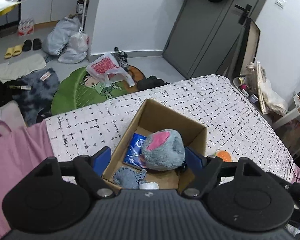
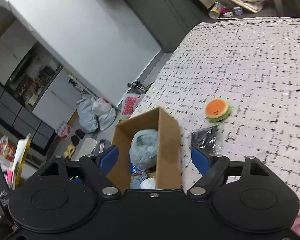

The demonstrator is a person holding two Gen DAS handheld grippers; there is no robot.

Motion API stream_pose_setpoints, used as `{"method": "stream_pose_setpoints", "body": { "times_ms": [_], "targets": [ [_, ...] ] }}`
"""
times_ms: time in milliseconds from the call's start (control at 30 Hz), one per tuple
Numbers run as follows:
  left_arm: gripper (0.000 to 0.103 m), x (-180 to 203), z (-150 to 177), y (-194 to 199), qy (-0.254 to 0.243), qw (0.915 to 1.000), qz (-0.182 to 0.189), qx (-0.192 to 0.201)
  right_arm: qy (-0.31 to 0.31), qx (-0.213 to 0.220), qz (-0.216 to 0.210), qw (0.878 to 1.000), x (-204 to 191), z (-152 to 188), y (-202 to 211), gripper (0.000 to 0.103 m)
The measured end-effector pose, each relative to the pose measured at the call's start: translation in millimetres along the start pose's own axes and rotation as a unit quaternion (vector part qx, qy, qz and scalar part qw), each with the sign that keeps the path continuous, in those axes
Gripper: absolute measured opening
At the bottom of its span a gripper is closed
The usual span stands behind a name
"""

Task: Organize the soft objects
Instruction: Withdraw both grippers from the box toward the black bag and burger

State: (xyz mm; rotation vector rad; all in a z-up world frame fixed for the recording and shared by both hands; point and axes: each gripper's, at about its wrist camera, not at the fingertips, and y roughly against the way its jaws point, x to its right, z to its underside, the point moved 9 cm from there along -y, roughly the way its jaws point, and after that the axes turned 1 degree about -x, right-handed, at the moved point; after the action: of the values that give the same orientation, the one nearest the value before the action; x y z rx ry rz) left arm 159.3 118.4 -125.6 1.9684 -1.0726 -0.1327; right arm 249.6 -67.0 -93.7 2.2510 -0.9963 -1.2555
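Note:
An open cardboard box (image 1: 198,138) stands on the bed; it also shows in the right wrist view (image 2: 168,138). Inside lie a grey plush with a pink ear (image 1: 164,150), also in the right wrist view (image 2: 144,150), a blue packet (image 1: 135,150), a grey-blue knitted cloth (image 1: 128,177) and something white (image 1: 149,186). An orange-and-green burger plush (image 2: 218,110) lies on the bed right of the box, with a dark packet (image 2: 207,138) near it. My left gripper (image 1: 148,159) is open above the box, empty. My right gripper (image 2: 155,160) is open above the box, empty.
The bed has a white cover with black marks (image 1: 210,100). A pink cloth (image 1: 16,156) lies at its left end. On the floor are a green leaf rug (image 1: 78,94), plastic bags (image 1: 70,42) and slippers (image 1: 13,51). A grey door (image 1: 206,32) is behind.

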Motion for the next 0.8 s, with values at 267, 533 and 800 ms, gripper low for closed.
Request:
{"method": "stream_pose_setpoints", "body": {
  "times_ms": [267, 533, 800],
  "targets": [
    [0.081, 23.4, -1.0, 6.0, -0.010, 0.9999, 0.012, -0.002, -0.054, 0.023, 0.000, 0.998, 34.3, -20.9, 16.0, 0.088],
    [0.084, 64.3, 6.3, 2.1, -0.028, 0.9990, 0.031, -0.013, -0.089, 0.035, -0.005, 0.995, 58.4, -29.1, 23.0, 0.088],
    [0.084, 103.7, 29.9, -19.9, -0.059, 0.9969, 0.038, -0.037, -0.128, 0.041, 0.002, 0.991, 84.3, -32.7, 24.7, 0.088]
  ]
}}
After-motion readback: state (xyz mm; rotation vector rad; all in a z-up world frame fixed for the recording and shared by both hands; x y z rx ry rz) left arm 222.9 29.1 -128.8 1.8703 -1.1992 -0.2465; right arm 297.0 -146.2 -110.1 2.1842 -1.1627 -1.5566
